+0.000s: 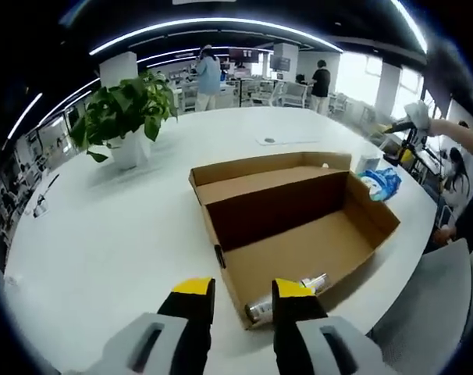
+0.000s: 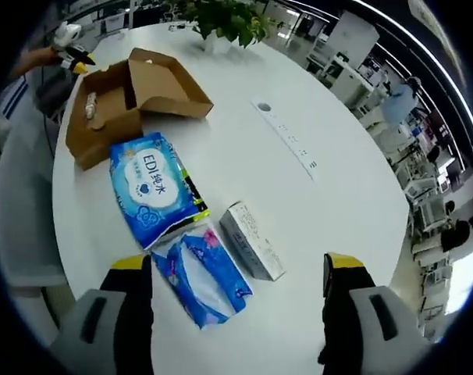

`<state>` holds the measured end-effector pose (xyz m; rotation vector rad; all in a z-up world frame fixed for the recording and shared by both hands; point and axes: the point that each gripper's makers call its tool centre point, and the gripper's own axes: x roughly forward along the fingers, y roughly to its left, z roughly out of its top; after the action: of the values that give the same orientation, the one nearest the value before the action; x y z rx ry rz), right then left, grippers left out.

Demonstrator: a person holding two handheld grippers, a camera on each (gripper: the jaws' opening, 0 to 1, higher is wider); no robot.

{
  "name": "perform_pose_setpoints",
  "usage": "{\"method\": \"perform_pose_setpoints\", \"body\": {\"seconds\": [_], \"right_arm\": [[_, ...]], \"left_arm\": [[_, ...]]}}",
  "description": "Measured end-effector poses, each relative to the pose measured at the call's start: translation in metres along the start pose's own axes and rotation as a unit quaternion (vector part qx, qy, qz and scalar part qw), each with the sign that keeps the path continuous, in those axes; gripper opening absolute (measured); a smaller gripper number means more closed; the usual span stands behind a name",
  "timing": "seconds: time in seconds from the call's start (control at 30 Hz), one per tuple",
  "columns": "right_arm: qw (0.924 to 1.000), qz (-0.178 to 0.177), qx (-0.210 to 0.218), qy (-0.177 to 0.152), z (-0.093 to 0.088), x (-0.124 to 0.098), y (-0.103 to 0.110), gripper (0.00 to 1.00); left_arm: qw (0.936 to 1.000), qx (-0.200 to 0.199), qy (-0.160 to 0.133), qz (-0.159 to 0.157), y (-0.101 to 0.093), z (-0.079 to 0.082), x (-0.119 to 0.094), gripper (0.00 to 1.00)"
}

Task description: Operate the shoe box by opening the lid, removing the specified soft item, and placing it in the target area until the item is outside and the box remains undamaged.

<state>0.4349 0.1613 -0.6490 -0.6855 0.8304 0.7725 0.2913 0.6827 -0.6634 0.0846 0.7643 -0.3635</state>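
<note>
The white table carries everything, and I take the shoe box as my landmark: it sits near the table's edge with its lid folded back, so the opening is done. Beyond the box stands a potted plant. Just beside the box's short end lie the soft packs: the big blue tissue pack, then the smaller blue wipes pack touching it, and a small grey carton near that. So the soft item looks already outside; I judge I'm at placing or finishing. My right gripper hovers over the packs, jaws spread wide and empty. My left gripper, jaws parted and holding nothing, faces the box's near end, where a small tube-like item remains. Next, I should confirm the pack lies in the target area without nudging the box.
</note>
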Motion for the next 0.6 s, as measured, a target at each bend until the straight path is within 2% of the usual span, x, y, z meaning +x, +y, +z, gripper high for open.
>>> {"method": "perform_pose_setpoints", "body": {"seconds": [0.2,0.47,0.6], "right_arm": [[0.9986,-0.014,0.041,-0.029,0.007,-0.018,0.01,0.96],[0.9953,-0.028,0.071,-0.06,0.011,-0.04,0.035,0.96],[0.9932,-0.03,0.083,-0.076,0.014,-0.05,0.048,0.96]], "left_arm": [[0.9997,0.022,-0.002,-0.01,-0.004,0.013,0.0,0.34],[0.9982,0.048,-0.015,-0.031,-0.009,0.036,-0.002,0.39],[0.9963,0.075,-0.013,-0.04,-0.012,0.046,0.0,0.4]]}}
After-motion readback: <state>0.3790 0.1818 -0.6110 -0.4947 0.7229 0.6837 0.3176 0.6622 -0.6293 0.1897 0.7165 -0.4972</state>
